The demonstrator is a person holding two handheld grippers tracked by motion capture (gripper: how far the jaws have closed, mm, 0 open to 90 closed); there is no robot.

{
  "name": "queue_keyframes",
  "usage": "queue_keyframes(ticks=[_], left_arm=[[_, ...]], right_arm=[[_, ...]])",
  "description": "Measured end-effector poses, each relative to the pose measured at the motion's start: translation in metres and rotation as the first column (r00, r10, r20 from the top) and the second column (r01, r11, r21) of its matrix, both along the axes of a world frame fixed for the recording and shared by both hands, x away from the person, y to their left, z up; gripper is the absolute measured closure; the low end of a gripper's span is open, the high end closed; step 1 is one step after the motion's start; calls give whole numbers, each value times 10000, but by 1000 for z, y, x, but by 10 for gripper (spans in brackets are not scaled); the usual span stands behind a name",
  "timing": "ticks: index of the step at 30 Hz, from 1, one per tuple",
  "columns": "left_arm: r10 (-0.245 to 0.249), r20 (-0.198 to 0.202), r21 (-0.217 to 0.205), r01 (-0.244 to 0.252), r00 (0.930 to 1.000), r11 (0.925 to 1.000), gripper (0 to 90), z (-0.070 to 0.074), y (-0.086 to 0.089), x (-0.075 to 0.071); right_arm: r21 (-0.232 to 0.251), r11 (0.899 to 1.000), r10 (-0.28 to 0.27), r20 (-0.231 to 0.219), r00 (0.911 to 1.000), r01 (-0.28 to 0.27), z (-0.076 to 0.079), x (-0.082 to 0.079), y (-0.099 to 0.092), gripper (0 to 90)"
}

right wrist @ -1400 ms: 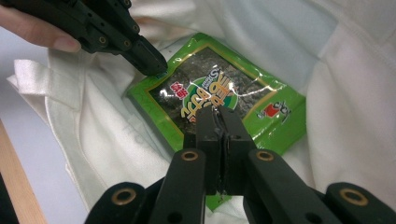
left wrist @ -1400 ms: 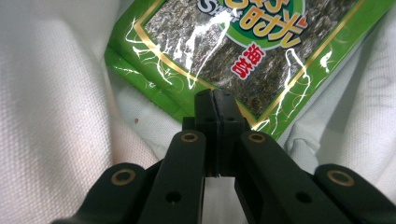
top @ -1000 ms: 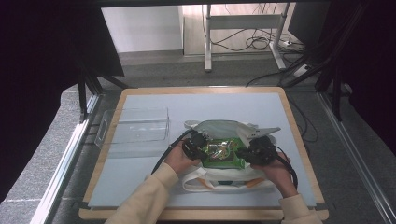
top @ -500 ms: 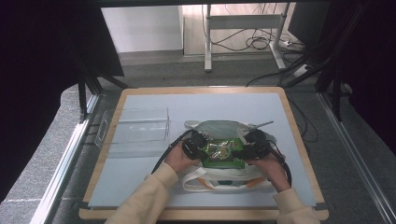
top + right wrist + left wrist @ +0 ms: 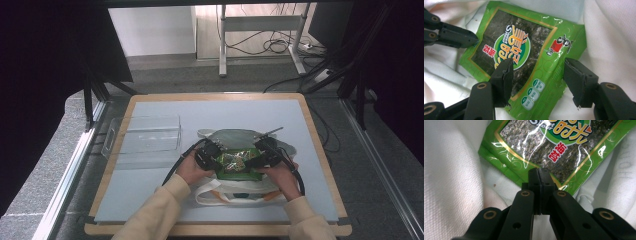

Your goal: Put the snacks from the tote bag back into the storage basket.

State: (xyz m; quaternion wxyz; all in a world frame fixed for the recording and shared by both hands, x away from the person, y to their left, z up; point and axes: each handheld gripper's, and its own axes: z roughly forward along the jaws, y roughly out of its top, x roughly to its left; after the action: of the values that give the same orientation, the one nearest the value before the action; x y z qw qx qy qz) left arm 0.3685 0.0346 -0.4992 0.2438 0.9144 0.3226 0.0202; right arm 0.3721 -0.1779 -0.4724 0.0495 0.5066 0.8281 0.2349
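I see table point(image 5: 165, 200), wood-rimmed, pale blue top. Clear plastic tray point(image 5: 145, 135) near left edge. White cloth bag point(image 5: 235, 190) near front edge, centre-right.

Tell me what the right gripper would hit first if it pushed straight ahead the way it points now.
Most likely the green seaweed packet: the right gripper is open, its jaws straddling the packet's near end.

A glossy green foil seaweed snack packet point(image 5: 524, 60) is seen lying on crumpled white fabric point(image 5: 614, 45). The right gripper point(image 5: 537, 80) is held spread above its near end, while the left gripper point(image 5: 471, 40) is closed at its far-left edge.
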Motion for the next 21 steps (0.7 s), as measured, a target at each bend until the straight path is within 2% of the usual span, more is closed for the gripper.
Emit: queue_keyframes(ticks=[6,10,16,21], left_arm=[[-71,-20,52,72,10000,10000,900,1,0,1],[-77,23,69,77,10000,9999,900,1,-1,0],[-92,41,77,92,9999,9999,900,1,-1,0],[-118,54,65,117,9999,9999,900,1,-1,0]], right_arm=[[192,9995,-247,-436,9987,255,-10,4,-5,402],[437,9989,-161,-614,9980,188,-12,6,-4,411],[728,9973,113,-886,9960,-48,-14,6,0,507],[781,9969,113,-917,9957,-41,-14,7,-1,560]])
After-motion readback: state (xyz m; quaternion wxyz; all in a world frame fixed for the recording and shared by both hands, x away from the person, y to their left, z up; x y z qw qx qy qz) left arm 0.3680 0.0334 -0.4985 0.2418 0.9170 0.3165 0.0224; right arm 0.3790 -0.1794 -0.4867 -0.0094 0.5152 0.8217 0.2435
